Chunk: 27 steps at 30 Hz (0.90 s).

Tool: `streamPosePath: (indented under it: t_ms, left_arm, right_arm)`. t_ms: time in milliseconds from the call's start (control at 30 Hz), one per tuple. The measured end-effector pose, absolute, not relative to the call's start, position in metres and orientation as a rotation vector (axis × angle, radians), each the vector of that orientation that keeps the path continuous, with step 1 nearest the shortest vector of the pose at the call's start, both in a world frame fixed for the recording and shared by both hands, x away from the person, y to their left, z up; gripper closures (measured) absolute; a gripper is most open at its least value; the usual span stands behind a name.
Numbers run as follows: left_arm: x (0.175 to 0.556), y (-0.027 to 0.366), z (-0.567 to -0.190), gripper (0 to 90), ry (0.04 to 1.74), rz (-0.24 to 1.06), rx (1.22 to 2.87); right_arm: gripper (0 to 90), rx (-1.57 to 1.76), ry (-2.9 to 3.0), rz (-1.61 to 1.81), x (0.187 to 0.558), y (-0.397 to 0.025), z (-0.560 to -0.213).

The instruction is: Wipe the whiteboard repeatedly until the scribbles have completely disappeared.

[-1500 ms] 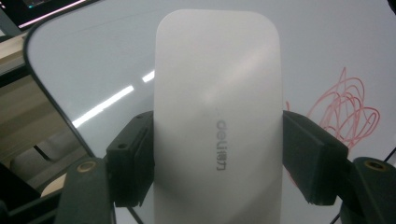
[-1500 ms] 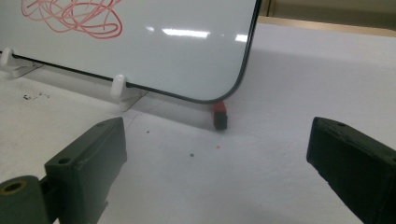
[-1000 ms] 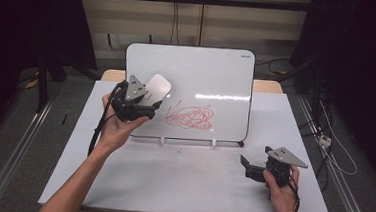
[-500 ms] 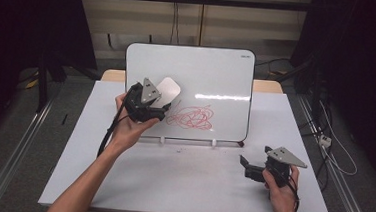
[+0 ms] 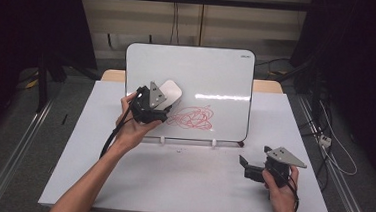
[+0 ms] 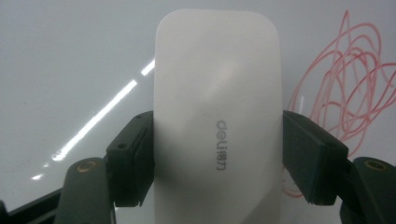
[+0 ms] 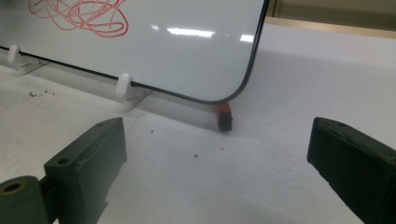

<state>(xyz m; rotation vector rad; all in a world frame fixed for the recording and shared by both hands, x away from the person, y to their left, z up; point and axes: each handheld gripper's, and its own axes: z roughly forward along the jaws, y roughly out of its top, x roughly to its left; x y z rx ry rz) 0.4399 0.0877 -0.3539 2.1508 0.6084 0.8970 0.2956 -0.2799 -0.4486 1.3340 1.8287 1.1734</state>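
Observation:
A whiteboard (image 5: 213, 72) stands propped upright on the white table (image 5: 185, 186), with a red scribble (image 5: 191, 117) on its lower middle. My left gripper (image 5: 160, 103) is shut on a white eraser (image 5: 169, 92), held against the board just left of the scribble. In the left gripper view the eraser (image 6: 217, 121) sits clamped between both jaws, with the red scribble (image 6: 348, 84) to its right. My right gripper (image 5: 246, 165) rests open near the table's front right. Its own view shows wide-apart jaws facing the board's lower corner (image 7: 243, 88).
White clip feet (image 7: 122, 86) hold the board's bottom edge. A small red and black object (image 7: 224, 115) lies on the table under the board's rounded corner. Black cables trail from both grippers. Dark curtains and metal floor rails flank the table.
My left gripper has carried the eraser rightward and slightly down along the board, closer to the red scribble. The right gripper has stayed put.

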Motion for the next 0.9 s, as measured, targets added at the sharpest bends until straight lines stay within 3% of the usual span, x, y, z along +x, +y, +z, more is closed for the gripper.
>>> streamPosePath:
  t_ms: [233,900]
  left_arm:
    - [0.441,0.082,-0.364,31.1,0.585,0.994,2.18]
    - [0.436,0.074,-0.369,31.0,0.598,1.064,2.175]
  right_arm:
    - [4.7,1.337,1.831,1.175,0.296,-0.28,-0.449]
    - [4.7,1.336,1.834,1.172,0.296,-0.28,-0.449]
